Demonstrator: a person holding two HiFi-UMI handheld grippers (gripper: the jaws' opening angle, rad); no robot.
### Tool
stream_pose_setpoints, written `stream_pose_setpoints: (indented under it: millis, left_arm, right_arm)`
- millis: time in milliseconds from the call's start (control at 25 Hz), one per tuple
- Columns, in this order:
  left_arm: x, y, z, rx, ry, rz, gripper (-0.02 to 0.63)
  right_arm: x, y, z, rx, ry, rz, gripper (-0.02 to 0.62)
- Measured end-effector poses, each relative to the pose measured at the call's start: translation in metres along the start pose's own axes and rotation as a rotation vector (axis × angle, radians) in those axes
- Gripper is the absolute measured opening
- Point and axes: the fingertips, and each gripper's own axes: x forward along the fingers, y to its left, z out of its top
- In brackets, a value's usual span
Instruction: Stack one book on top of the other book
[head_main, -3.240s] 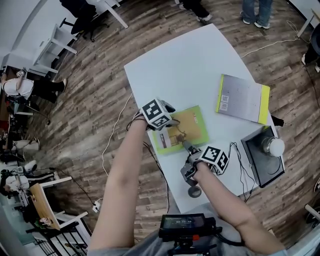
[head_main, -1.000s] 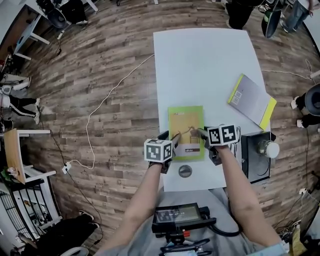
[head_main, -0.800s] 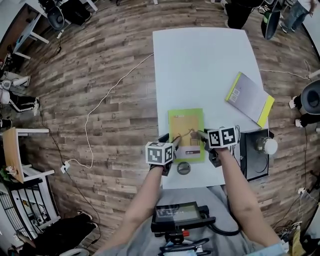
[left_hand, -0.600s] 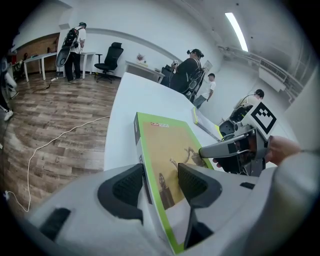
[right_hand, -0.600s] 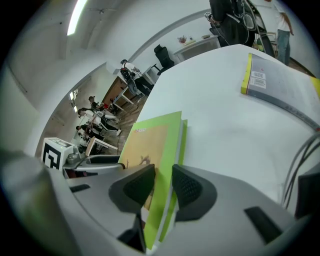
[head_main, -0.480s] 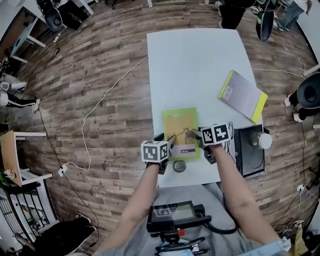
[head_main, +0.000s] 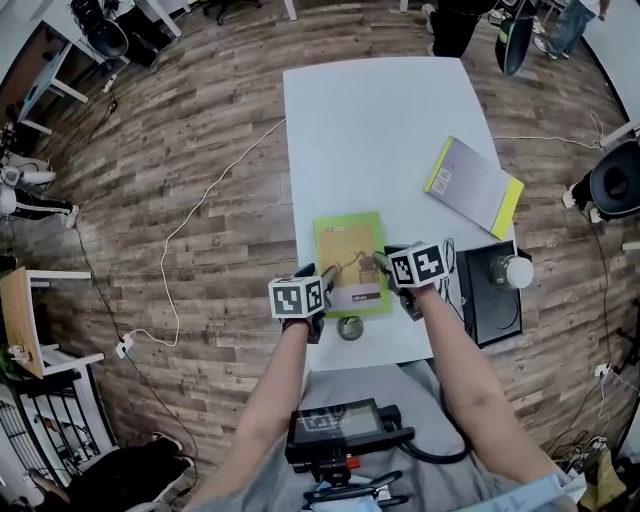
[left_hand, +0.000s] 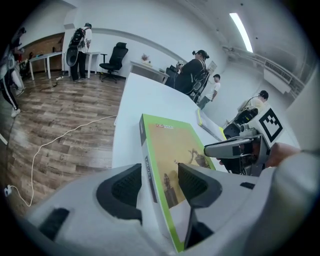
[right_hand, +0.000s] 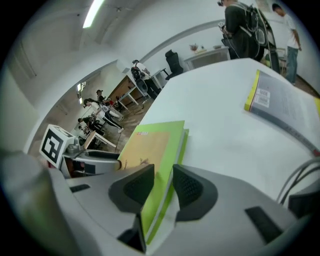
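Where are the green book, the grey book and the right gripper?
green book (head_main: 347, 245): head view, centre of its front cover.
grey book (head_main: 475, 185): head view, middle of its grey face.
right gripper (right_hand: 162, 176): right gripper view, midway between its fingertips, which clamp the green book's edge.

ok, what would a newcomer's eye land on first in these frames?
The green book at the near edge of the white table, clamped from both sides. The left hand-held gripper is shut across its spine side, and the right hand-held gripper is shut on the opposite page edge. Next, the second book, grey with a yellow-green edge, lying flat farther back on the table's right.
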Motion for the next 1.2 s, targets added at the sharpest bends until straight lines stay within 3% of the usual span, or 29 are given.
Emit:
stream_pose_setpoints:
  millis: [120,280,560,840,1200]
  left_arm:
    - [-0.013,-0.001,0.013,0.018,-0.041,-0.003,0.232]
    - [-0.033,-0.031,0.051,0.059,-0.139,-0.082,0.232]
    - [-0.083,-0.101,0.118,0.153,-0.317,-0.247,0.232]
    - [-0.125,-0.144,0.141,0.246,-0.411,-0.308,0.232]
    - [-0.143,-0.19,0.145,0.325,-0.453,-0.378,0.232]
  right_arm:
    - [-0.017,0.01,0.023,-0.086,-0.147,0.032,0.124]
    - [-0.045,0.037,0.06,-0.215,-0.312,0.104,0.124]
    - [-0.116,0.091,0.116,-0.474,-0.515,0.055,0.124]
    - [-0.174,0.114,0.133,-0.534,-0.606,-0.024,0.141]
    - [-0.226,0.109,0.127,-0.564,-0.645,-0.167,0.144]
